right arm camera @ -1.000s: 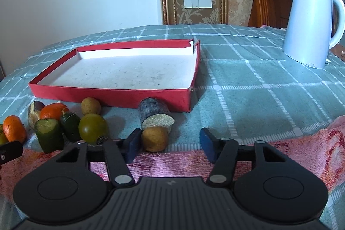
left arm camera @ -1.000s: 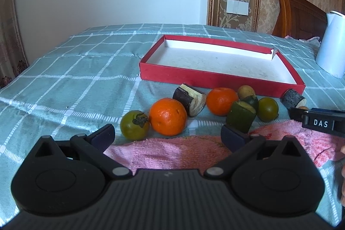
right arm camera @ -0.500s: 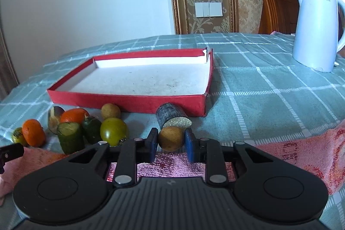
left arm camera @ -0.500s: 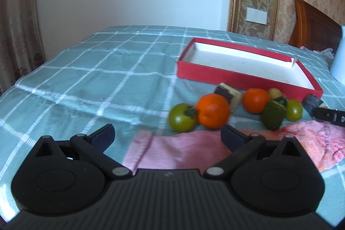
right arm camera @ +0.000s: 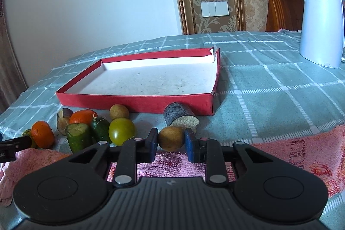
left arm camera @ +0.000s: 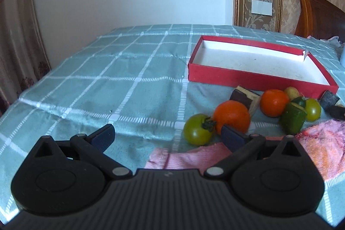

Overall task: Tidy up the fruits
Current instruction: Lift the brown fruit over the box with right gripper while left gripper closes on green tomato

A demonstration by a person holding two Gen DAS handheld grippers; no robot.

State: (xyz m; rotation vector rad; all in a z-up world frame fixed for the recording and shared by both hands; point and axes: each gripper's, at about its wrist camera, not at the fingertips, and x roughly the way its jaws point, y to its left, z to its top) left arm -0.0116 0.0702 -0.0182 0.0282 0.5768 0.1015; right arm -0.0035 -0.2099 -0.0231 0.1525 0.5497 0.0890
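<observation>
Brown and round, the small hard fruit [right arm camera: 171, 138] sits near the pink towel [right arm camera: 301, 154], just in front of the red cardboard tray [right arm camera: 138, 101], squeezed by the right gripper [right arm camera: 170, 142] across its middle, looking light and smooth, so it may slip.

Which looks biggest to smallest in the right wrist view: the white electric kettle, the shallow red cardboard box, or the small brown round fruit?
1. Shallow red cardboard box
2. White electric kettle
3. Small brown round fruit, smallest despite sitting nearest the camera, pinched by the right gripper.
</observation>
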